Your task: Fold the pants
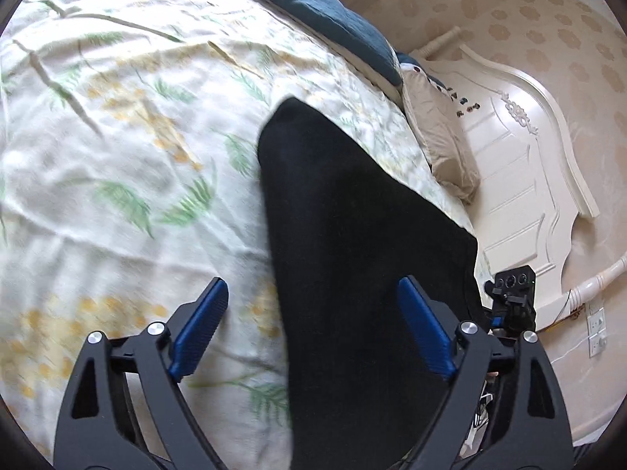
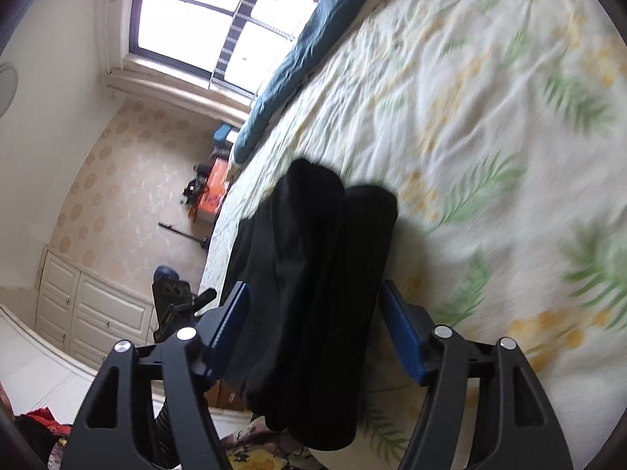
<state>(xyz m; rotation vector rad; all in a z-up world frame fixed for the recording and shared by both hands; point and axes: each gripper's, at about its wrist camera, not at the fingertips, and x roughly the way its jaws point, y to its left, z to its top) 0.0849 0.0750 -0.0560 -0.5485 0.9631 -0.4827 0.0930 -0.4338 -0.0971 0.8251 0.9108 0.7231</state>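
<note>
Along the bed's [image 1: 117, 137] near edge, toward the headboard [image 1: 521, 149]: black pants [image 1: 352, 243], lying lengthwise on the floral bedspread, legs side by side. Left gripper [image 1: 313, 329]: jaws wide apart, straddling the cloth, gripping nothing. Right gripper [image 2: 317, 329]: likewise spread, empty. Step judged: positioning for a fold. Next move calls for closing on the fabric edge.

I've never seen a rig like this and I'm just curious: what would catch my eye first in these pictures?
The black pants stand out, dark against the pale bedspread printed with green leaves and yellow blossoms. In each view, blue-padded fingers of the left gripper and right gripper stand open on either side of the cloth. A bright window glows beyond the bed in the right wrist view.
</note>
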